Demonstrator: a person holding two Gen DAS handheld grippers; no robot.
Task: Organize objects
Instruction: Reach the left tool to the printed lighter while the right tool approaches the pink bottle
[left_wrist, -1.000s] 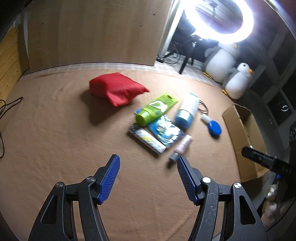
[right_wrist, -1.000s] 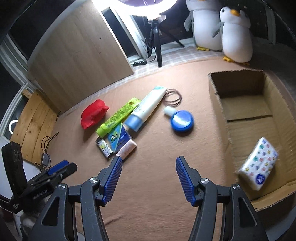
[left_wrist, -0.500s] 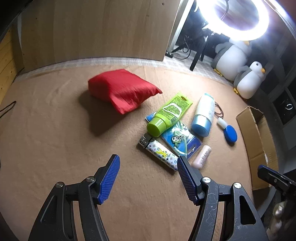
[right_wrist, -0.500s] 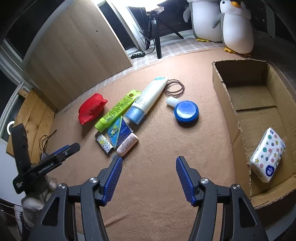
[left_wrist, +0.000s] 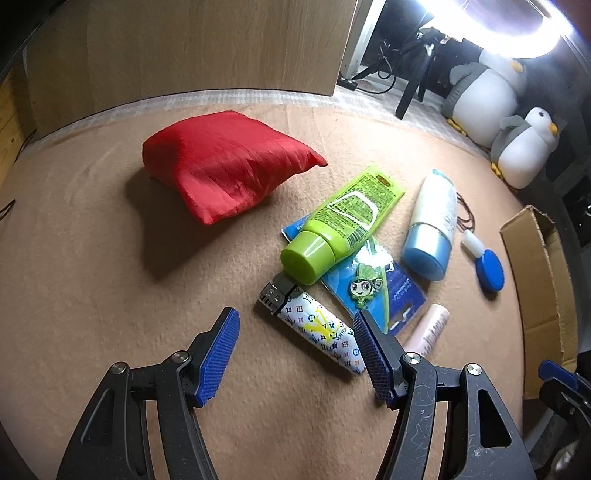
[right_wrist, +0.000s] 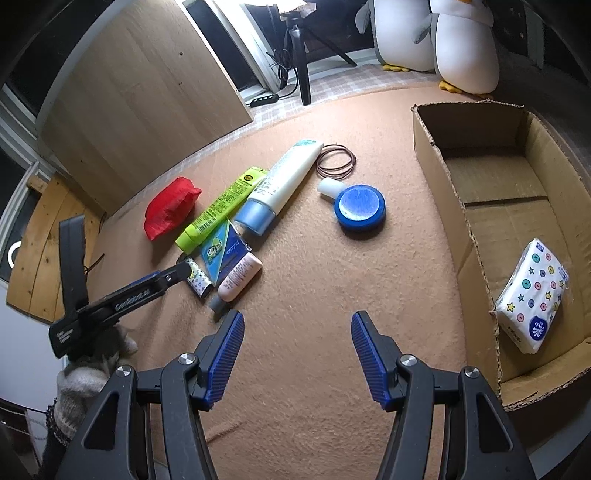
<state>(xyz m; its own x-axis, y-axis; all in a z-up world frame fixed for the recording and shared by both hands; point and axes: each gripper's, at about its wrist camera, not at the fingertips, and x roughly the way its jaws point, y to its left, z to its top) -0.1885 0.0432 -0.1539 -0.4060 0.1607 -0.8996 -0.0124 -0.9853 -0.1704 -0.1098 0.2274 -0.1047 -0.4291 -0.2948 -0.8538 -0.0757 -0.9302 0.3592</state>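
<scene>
My left gripper (left_wrist: 295, 347) is open and empty, just short of a patterned lighter (left_wrist: 314, 328) lying on the tan mat. Behind the lighter lie a green tube (left_wrist: 340, 225), a blue card packet (left_wrist: 373, 284), a white-and-blue tube (left_wrist: 430, 225), a small pink tube (left_wrist: 428, 330), a blue round jar (left_wrist: 489, 269) and a red pouch (left_wrist: 225, 166). My right gripper (right_wrist: 297, 350) is open and empty over bare mat. The cardboard box (right_wrist: 439, 155) on its right holds a tissue pack (right_wrist: 532, 293). The left gripper's finger (right_wrist: 147, 286) reaches toward the lighter (right_wrist: 195, 277).
Thin hair bands (right_wrist: 336, 162) lie by the white tube (right_wrist: 284, 184). Two plush penguins (right_wrist: 443, 37) and a tripod leg (right_wrist: 303, 74) stand beyond the mat's far edge. A wooden panel (left_wrist: 184, 55) leans at the back.
My left gripper has moved forward and right toward the pile, so the lighter is now close before its fingers. My right gripper has shifted slightly; both stay open.
</scene>
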